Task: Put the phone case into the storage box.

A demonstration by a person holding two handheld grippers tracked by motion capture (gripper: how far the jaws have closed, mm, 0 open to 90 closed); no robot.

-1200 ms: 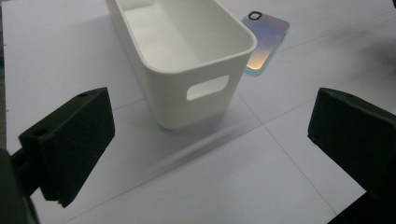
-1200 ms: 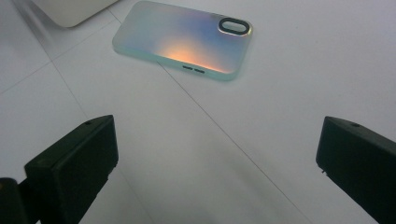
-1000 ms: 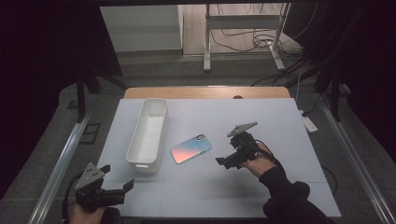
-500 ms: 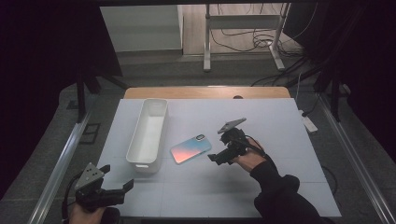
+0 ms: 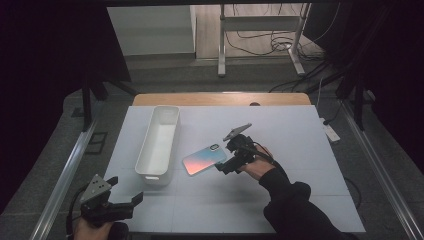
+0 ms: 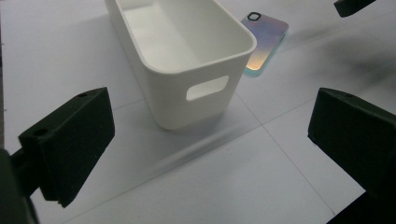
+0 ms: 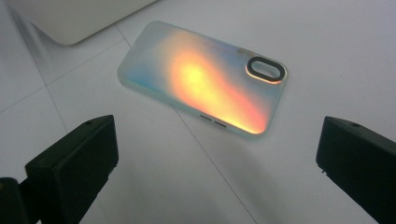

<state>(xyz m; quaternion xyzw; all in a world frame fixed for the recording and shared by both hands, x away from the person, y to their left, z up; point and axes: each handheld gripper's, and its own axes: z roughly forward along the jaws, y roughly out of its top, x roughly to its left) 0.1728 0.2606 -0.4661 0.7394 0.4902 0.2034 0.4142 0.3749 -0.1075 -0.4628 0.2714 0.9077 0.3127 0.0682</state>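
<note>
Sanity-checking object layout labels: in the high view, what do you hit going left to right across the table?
left gripper → white bin → phone case → right gripper, with its fingers open beside the case's right end.

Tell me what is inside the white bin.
The white bin looks empty: bare floor and inner walls show in the left gripper view. Its near wall covers a strip of floor at this end. The phone case lies outside, beside it.

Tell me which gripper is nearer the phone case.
Right. The right gripper hovers open at the phone case; the left gripper waits open beyond the white bin's near end.
</note>
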